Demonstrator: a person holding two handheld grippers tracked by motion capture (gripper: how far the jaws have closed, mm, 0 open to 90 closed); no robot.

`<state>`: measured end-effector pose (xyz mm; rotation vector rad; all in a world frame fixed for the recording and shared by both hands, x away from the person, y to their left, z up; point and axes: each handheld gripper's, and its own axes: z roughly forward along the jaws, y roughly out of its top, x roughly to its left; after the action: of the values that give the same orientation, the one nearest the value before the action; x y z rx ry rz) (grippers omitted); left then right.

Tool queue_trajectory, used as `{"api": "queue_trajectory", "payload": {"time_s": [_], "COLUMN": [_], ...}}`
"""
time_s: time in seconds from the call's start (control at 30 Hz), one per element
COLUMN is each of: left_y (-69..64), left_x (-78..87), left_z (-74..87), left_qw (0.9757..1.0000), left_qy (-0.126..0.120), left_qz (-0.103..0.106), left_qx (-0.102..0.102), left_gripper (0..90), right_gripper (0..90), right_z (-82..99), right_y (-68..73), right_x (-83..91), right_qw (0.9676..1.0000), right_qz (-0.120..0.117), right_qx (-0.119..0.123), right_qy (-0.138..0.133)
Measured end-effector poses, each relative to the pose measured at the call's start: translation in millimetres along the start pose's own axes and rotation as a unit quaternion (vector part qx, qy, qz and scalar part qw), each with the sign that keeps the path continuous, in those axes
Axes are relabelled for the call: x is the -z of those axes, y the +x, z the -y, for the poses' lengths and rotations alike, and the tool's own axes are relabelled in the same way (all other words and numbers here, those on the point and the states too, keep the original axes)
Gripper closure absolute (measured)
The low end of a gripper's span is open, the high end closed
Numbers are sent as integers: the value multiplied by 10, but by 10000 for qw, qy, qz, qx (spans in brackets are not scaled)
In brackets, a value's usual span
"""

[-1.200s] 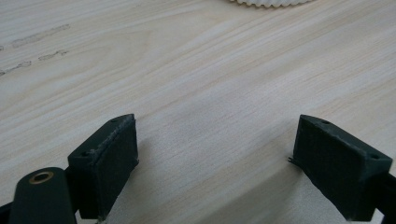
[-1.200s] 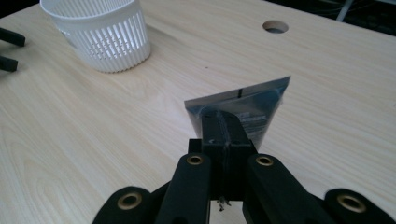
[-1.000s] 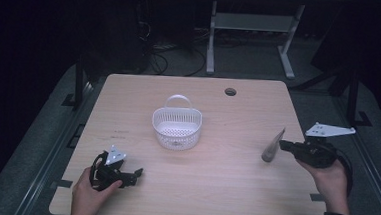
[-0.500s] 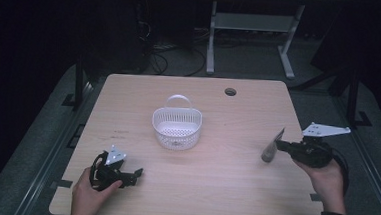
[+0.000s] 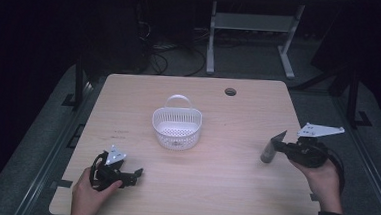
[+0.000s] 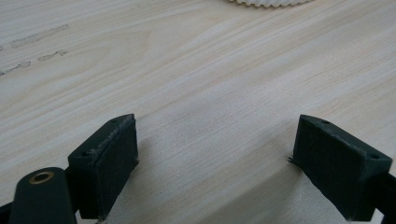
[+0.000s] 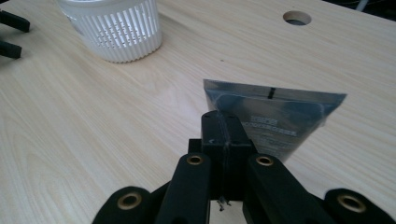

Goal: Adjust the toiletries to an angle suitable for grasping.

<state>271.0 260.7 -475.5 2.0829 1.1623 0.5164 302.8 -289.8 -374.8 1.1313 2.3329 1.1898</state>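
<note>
I have the right gripper (image 5: 282,145) clamped on a dark grey squeeze tube (image 7: 275,115), its fingers (image 7: 227,135) pressed together on the tube's lower body so the flat crimped end stands up and away from me. In the high view the tube (image 5: 270,147) sits at the right side of the bench (image 5: 213,189), its lower end at or just above the wood; I cannot tell whether it touches. I grip it low, I judge, so the tube stays upright and can be carried whole. The white slotted basket (image 5: 176,127) waits mid-bench, well apart from the tube, handle up and seemingly empty, a likely destination. My left gripper (image 5: 133,175) rests near the front left edge, fingers (image 6: 106,161) spread wide over bare wood, holding nothing.
</note>
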Motion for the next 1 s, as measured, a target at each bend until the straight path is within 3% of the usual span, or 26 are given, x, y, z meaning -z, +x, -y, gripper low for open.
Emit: {"api": "queue_trajectory", "payload": {"time_s": [0.2, 0.6, 0.87, 1.0], "left_y": [0, 0, -1, -1], "left_x": [0, 0, 0, 0], "left_z": [0, 0, 0, 0], "left_qw": [10000, 10000, 10000, 10000], "left_qy": [1, 1, 1, 1], "left_qz": [0, 1, 3, 2], "left_qx": [0, -4, -3, -3], "left_gripper": [129, 129, 129, 129], "right_gripper": [836, 479, 161, 84], "right_z": [8, -6, -32, -53], "right_y": [-11, -22, -21, -27], "right_x": [125, 277, 225, 195], "right_qw": [9998, 9981, 9964, 9962], "right_qz": [161, 521, 725, 734], "right_qx": [-80, -283, -434, -469], "right_qy": [-79, -149, -30, 12]}}
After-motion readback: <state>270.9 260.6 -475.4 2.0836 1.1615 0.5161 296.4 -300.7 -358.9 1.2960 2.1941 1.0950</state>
